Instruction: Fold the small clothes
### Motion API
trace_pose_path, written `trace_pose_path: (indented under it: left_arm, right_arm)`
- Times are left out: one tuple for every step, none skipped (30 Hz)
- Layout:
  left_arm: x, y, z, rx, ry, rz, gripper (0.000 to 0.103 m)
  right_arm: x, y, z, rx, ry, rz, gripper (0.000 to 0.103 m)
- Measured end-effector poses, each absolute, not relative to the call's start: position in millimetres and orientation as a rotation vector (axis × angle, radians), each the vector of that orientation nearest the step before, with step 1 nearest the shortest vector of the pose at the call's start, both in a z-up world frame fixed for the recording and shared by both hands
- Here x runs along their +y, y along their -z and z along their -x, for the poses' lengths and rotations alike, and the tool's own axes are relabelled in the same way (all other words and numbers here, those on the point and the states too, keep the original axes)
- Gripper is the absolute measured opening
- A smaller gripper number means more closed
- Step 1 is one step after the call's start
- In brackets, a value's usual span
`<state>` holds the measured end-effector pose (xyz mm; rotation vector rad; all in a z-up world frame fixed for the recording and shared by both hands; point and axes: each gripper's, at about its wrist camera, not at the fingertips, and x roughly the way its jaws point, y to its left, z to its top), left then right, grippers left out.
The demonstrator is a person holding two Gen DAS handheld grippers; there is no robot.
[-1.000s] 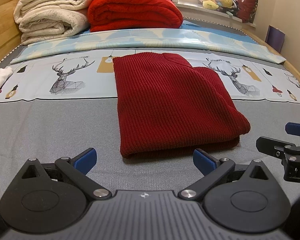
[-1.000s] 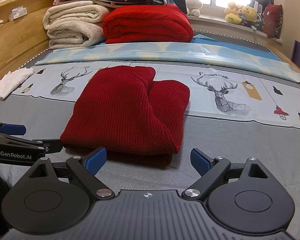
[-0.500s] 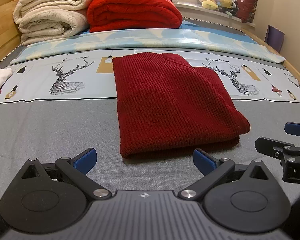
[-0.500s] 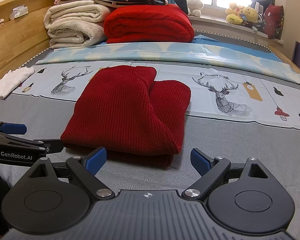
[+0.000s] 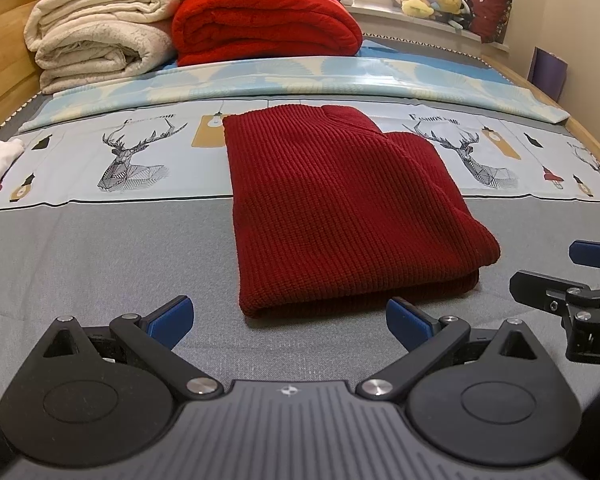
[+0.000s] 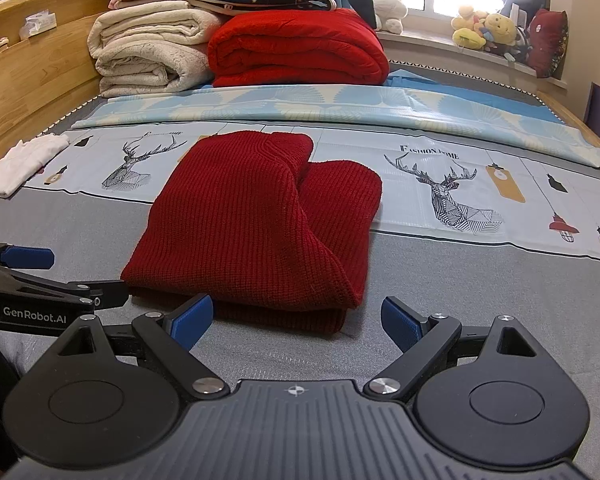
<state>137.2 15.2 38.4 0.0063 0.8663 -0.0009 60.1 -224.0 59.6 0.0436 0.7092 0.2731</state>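
A dark red knit sweater (image 5: 336, 208) lies folded in a neat stack on the bed, also in the right wrist view (image 6: 260, 220). My left gripper (image 5: 288, 318) is open and empty, just short of the sweater's near edge. My right gripper (image 6: 296, 320) is open and empty, its left blue pad close to the sweater's near fold. The right gripper's fingers (image 5: 540, 284) show at the right edge of the left wrist view. The left gripper's fingers (image 6: 48, 288) show at the left of the right wrist view.
The bed has a grey and deer-print sheet (image 5: 132, 160). Folded cream blankets (image 5: 100, 32) and a red blanket (image 5: 264, 16) are stacked at the headboard end. A small white garment (image 6: 24, 164) lies at the left. Plush toys (image 6: 488, 28) sit on the window sill.
Both grippers have edged slightly nearer the sweater's near edge. The sweater has not moved.
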Motion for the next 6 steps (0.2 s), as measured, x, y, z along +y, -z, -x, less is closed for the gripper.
trace_pose_path:
  left_arm:
    - [15.1,-38.5,-137.1,0.865,0.002,-0.007,0.103]
    - [14.8,-38.7,-136.9,0.861,0.001,-0.01,0.103]
    - [14.5,-38.8,-136.7,0.858,0.001,-0.013,0.103]
    - [14.0,-39.0,-136.4,0.857,0.001,-0.014,0.103]
    - [13.8,-38.7,-136.5,0.859,0.0,-0.013,0.103]
    - [13.9,-38.3,-137.0,0.863,0.0,-0.011,0.103]
  right_arm:
    - [-223.9,-59.7,-60.1,0.709,-0.273,-0.043,0.092]
    - [-223.4,-59.8,-60.0,0.709,-0.273,-0.043,0.092]
    - [-223.7,-59.7,-60.1,0.709,-0.272,-0.044,0.092]
    - [-223.8,-59.8,-60.3,0.709,-0.274,-0.043,0.092]
    - [-224.2,-59.7,-60.6,0.709,-0.275,-0.042,0.092]
    - [-224.1,-59.7,-60.6,0.709,-0.275,-0.043,0.092]
